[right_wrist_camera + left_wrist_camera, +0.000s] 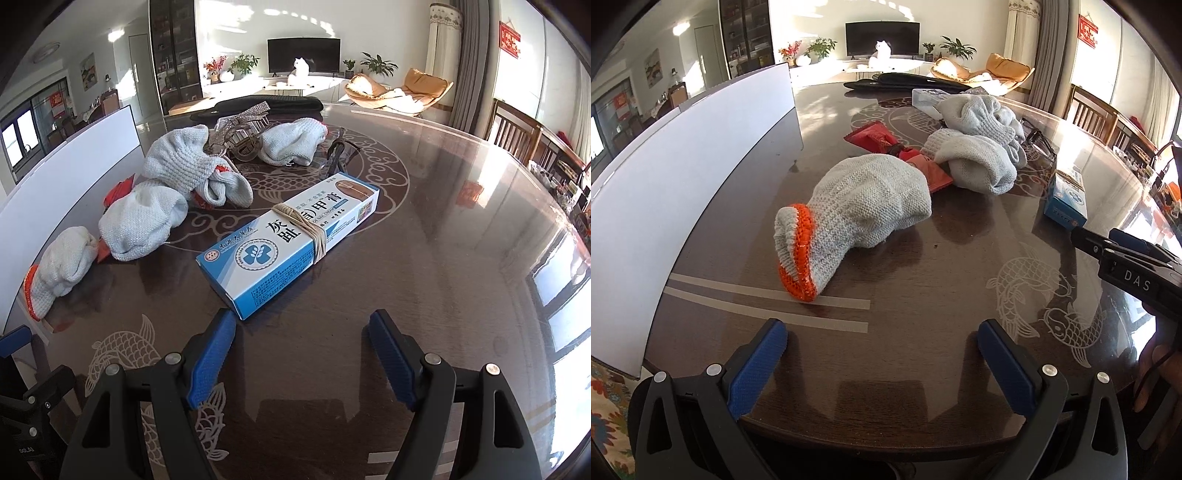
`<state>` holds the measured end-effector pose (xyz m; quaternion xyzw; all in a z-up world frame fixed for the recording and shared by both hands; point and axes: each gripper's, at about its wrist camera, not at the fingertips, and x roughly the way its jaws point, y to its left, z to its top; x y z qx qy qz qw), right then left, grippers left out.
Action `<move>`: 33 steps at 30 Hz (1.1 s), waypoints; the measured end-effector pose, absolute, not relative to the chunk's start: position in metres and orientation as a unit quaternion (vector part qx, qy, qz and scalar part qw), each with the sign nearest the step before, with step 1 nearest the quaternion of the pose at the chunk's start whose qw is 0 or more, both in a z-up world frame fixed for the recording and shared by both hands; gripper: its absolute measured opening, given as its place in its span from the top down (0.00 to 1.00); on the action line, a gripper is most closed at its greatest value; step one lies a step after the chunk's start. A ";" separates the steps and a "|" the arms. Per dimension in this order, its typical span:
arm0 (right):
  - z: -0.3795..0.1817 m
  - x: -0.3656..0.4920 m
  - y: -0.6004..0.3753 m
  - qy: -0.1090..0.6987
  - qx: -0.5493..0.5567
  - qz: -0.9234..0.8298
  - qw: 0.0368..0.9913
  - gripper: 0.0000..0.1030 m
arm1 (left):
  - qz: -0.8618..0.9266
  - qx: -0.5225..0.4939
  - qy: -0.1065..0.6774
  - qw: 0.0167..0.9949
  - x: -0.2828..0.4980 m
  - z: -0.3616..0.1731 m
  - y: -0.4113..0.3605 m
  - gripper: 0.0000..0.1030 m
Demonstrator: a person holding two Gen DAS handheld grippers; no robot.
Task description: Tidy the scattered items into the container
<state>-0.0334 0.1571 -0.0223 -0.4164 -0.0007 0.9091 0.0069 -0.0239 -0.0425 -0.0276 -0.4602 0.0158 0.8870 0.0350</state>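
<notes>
A grey knit glove with an orange cuff (849,218) lies on the dark table just ahead of my left gripper (882,339), which is open and empty. More grey gloves (975,162) and a red packet (879,138) lie behind it. The white container wall (683,166) stands at the left. In the right wrist view a blue-and-white cream box (291,240) bound with a rubber band lies just ahead of my right gripper (303,328), which is open and empty. The gloves (147,218) lie to its left, and the container (66,173) stands at the far left.
A clear plastic case and a sparkly strap (240,129), glasses (340,155) and a black pouch (266,103) lie farther back on the table. Wooden chairs (517,133) stand at the right. The right gripper's body (1134,266) shows at the right of the left wrist view.
</notes>
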 end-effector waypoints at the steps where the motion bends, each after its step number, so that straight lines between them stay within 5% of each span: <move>1: -0.022 -0.033 0.157 -0.001 -0.417 0.909 0.007 0.26 | 0.886 -0.462 0.018 0.040 -0.024 -0.028 -0.044 0.00; 15: -0.023 -0.033 0.157 -0.001 -0.416 0.909 0.006 0.26 | 0.858 -0.495 0.067 0.119 -0.084 -0.025 -0.058 0.00; 33: -0.023 -0.033 0.157 -0.001 -0.416 0.909 0.007 0.26 | 0.860 -0.499 0.052 0.095 -0.204 -0.024 -0.003 0.00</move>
